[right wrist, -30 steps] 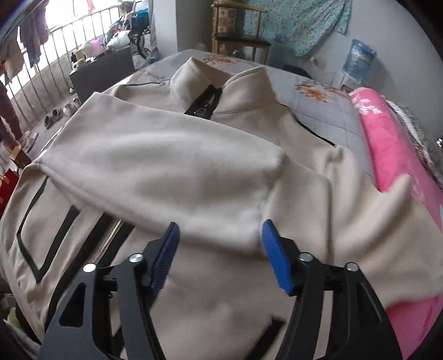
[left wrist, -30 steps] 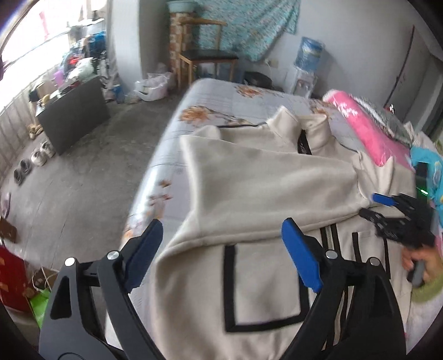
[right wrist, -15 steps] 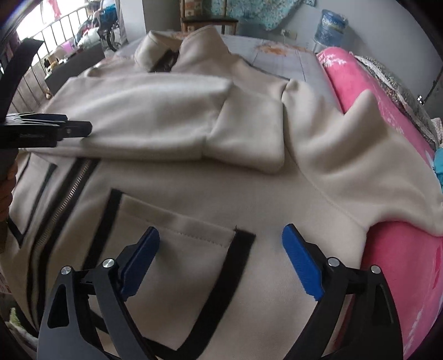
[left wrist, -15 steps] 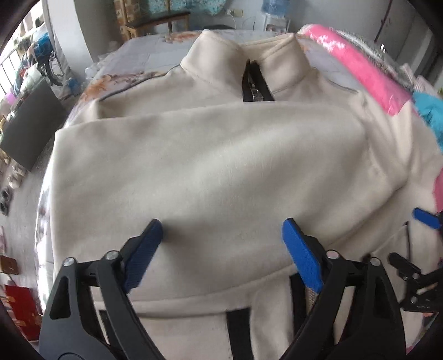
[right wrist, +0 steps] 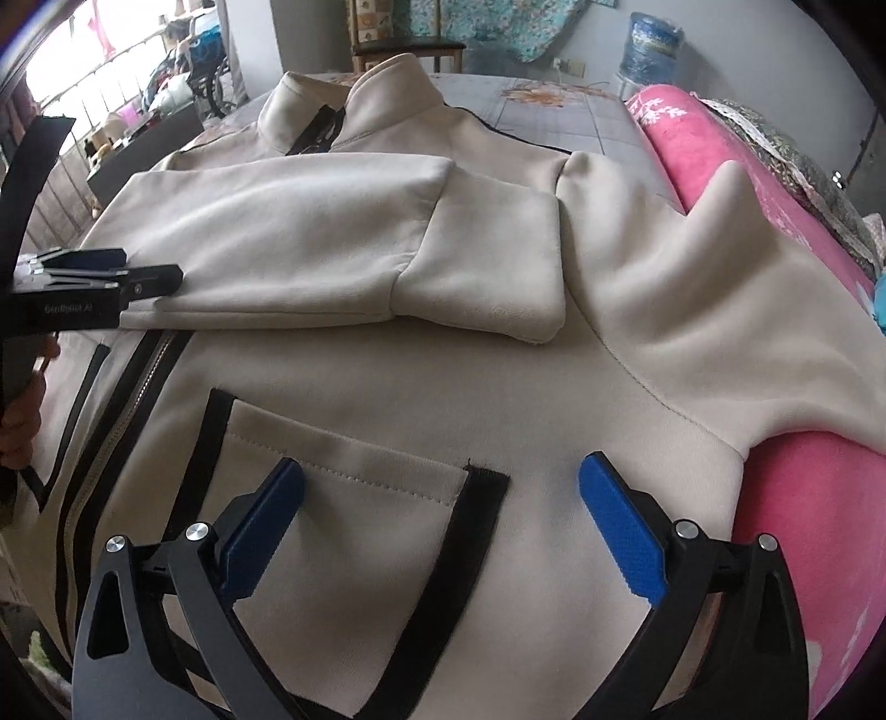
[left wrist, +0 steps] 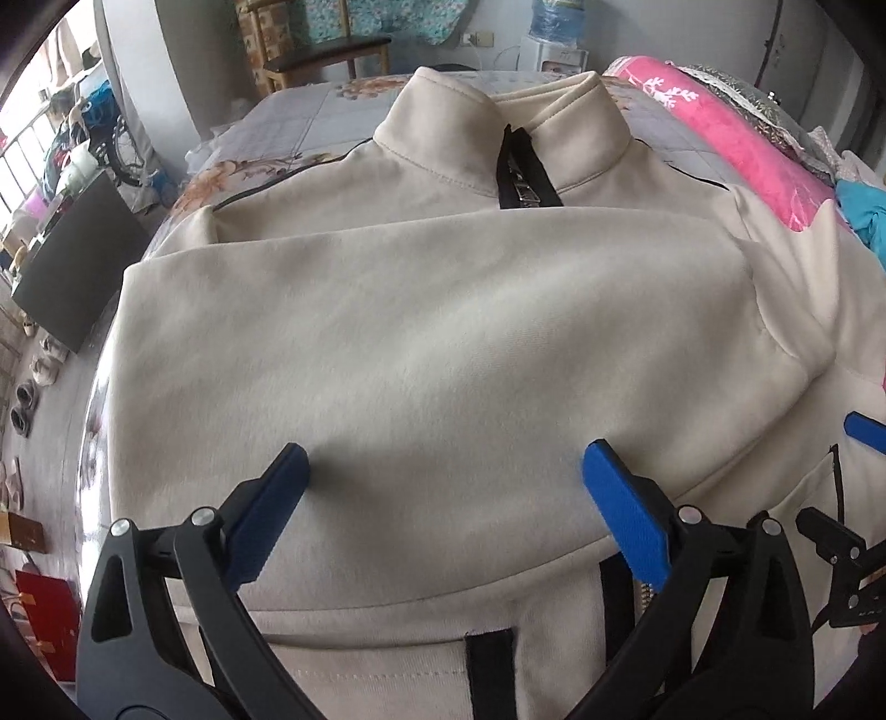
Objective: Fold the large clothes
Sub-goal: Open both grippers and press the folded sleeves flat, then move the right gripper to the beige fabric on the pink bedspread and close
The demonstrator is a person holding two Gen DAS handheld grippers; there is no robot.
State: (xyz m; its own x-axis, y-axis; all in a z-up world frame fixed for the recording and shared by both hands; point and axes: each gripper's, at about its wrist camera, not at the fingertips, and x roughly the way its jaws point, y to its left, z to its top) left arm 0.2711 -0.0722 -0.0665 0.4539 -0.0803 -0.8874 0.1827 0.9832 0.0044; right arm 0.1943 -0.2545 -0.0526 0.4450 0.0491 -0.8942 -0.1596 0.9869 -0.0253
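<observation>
A cream zip jacket [left wrist: 421, 626] with black trim lies front-up on the bed, collar [left wrist: 498, 133] at the far end. One sleeve [left wrist: 443, 310] is folded across the chest. My left gripper [left wrist: 446, 451] hovers just over that sleeve; its jaws are opening and the pads do not press the cloth lying under the gap. My right gripper [right wrist: 443, 465] is over the lower front, above a black-edged pocket [right wrist: 343, 498]; its jaws are opening too, and grip nothing. The other sleeve [right wrist: 720, 266] drapes onto a pink blanket. The left gripper [right wrist: 111, 277] also shows at the right wrist view's left edge.
A pink blanket [right wrist: 803, 526] runs along the right side of the bed [left wrist: 310, 127]. Beyond the bed stand a wooden chair [left wrist: 326, 55] and a water bottle [right wrist: 656, 39]. A dark cabinet [left wrist: 72, 260] and shoes [left wrist: 33, 382] are on the floor to the left.
My left gripper swung from the bed's left side in over the folded sleeve and sank lower. My right gripper drew back from the sleeve to the pocket and its jaws widened.
</observation>
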